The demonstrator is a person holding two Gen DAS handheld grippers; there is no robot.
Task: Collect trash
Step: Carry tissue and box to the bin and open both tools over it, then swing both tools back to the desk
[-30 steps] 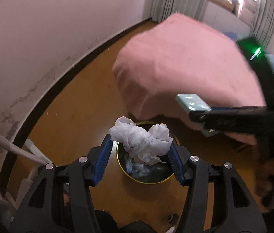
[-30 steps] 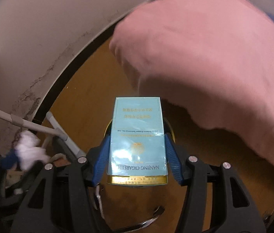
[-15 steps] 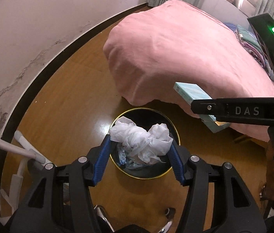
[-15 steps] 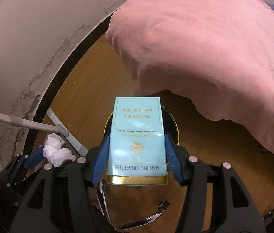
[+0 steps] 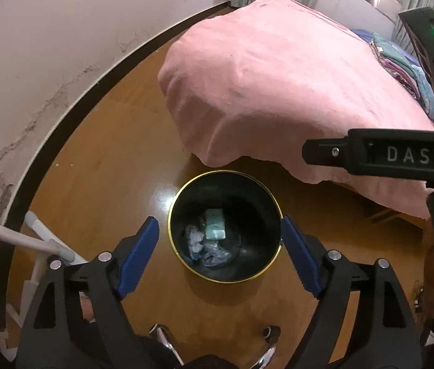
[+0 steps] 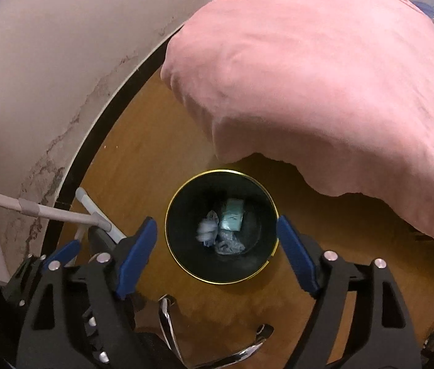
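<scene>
A round black bin with a gold rim [image 5: 174,193] [image 6: 171,200] stands on the wooden floor. Inside lie a light blue cigarette box [image 5: 215,224] [image 6: 231,215], a white crumpled tissue [image 5: 195,240] [image 6: 207,229] and a crumpled plastic piece [image 6: 229,246]. My left gripper [image 5: 218,256] is open and empty, above the bin. My right gripper [image 6: 217,253] is open and empty, also above the bin. The right gripper's black body [image 5: 386,156] shows at the right of the left wrist view.
A bed with a pink cover [image 5: 278,86] [image 6: 324,70] overhangs the floor just behind the bin. A white tube frame [image 5: 32,240] [image 6: 41,209] stands at the left by the wall and dark skirting. Chair legs [image 6: 167,316] show below.
Both grippers opened. The tissue dropped from the left gripper and the cigarette box from the right gripper; both now lie in the bin.
</scene>
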